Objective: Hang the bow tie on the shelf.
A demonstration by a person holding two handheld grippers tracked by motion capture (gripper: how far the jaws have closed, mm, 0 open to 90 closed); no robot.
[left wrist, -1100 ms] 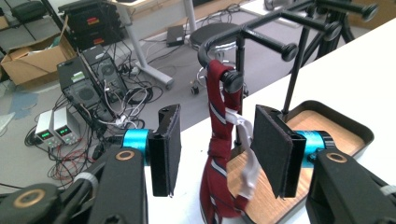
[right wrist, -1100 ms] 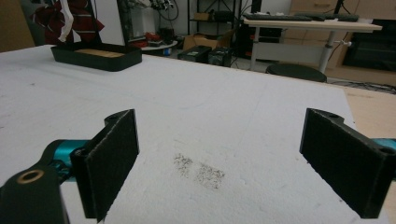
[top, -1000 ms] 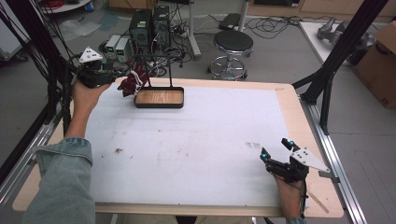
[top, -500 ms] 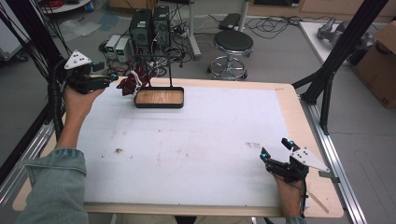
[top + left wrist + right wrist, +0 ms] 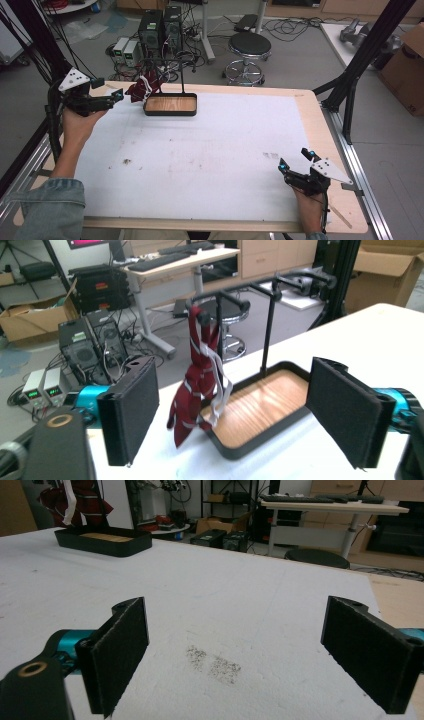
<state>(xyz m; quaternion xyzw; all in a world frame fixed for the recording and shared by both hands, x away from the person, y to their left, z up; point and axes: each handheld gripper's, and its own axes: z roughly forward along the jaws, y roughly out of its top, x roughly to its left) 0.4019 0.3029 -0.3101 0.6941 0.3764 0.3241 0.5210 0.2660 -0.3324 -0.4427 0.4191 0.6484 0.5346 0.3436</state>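
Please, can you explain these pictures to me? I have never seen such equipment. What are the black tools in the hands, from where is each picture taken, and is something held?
A person holds a hand tool with two black jaws in each hand: the left gripper and the right gripper. One picture is from a fixed camera above the table. The other two come from cameras riding on each gripper, looking along its jaws. At the far left of the table stands a black tray with a wooden floor and a rack above it; a dark red cloth with white bands hangs from the rack. The left jaws have just been opening, with the cloth beyond them, untouched. Both grippers are open, holding nothing.
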